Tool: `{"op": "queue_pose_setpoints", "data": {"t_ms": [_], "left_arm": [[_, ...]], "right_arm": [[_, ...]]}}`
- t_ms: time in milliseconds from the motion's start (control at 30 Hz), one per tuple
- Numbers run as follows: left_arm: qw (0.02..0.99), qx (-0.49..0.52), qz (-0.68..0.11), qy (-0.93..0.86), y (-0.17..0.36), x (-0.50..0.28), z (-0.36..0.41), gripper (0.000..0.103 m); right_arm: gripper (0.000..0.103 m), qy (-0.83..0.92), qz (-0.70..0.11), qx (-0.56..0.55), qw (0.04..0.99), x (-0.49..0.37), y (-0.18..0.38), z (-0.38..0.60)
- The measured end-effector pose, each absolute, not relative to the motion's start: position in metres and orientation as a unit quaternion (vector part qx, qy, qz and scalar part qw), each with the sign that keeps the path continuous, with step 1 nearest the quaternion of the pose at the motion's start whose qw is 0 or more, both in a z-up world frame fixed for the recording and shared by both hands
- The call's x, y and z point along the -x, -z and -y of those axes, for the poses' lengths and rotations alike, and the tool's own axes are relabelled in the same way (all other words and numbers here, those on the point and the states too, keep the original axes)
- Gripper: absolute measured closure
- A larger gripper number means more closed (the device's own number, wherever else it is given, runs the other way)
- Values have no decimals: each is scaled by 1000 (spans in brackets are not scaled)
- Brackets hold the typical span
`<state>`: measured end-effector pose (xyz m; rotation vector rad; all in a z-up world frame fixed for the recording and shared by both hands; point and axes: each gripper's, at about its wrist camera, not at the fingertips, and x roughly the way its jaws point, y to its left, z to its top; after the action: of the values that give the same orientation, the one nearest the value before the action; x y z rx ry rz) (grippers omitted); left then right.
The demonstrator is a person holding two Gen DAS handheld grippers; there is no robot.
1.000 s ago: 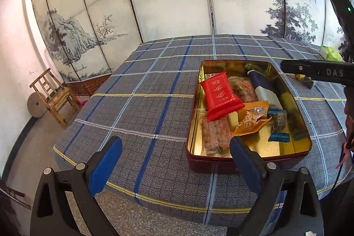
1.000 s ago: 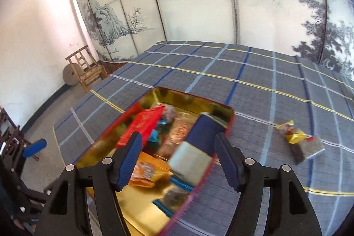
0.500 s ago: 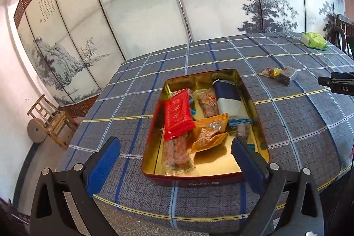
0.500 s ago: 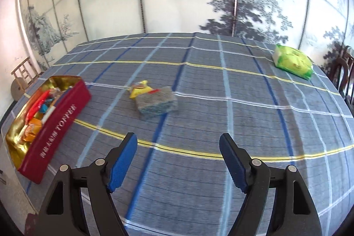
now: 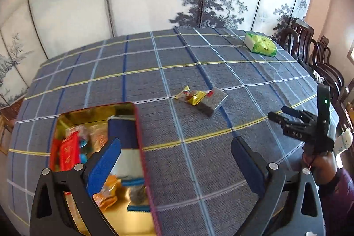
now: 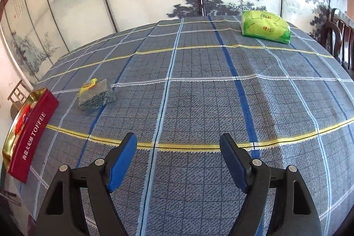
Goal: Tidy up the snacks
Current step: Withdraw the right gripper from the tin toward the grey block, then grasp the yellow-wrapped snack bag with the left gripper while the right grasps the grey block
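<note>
My left tongs [image 5: 176, 157] and right tongs [image 6: 178, 157], both spread and empty, hover above the surface [image 6: 199, 103]; snack packets [image 5: 202, 98] lie right of the tin [image 5: 138, 125].

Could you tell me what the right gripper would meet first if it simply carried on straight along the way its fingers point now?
Most likely only the checked tablecloth. The right gripper is open and empty, aimed at bare cloth. The two loose snack packets lie well left of that line, the green packet far off to the right. Depth is uncertain.

Snack packets [image 5: 201, 98] lie on the tablecloth [image 6: 199, 103] right of the tin [image 5: 141, 147]; tissue pack [image 6: 265, 27] far behind.
</note>
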<state>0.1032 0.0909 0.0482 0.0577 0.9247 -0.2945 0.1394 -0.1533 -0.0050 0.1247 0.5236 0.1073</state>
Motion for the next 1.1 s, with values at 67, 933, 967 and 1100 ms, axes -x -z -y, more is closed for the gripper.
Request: {"op": "queue_pose_setpoints", "data": {"t_ms": [67, 933, 967, 1100], "left_arm": [[862, 14, -485, 145, -40, -139, -84, 8], [794, 65, -604, 31, 48, -269, -32, 82], [791, 78, -605, 37, 49, -266, -35, 83], [803, 91, -587, 46, 35, -235, -48, 83]], "right_arm": [[25, -64, -254, -62, 963, -138, 5, 151], [25, -139, -229, -97, 958, -131, 8, 154], [25, -138, -230, -98, 958, -132, 8, 154], [25, -135, -234, -101, 957, -134, 7, 156]]}}
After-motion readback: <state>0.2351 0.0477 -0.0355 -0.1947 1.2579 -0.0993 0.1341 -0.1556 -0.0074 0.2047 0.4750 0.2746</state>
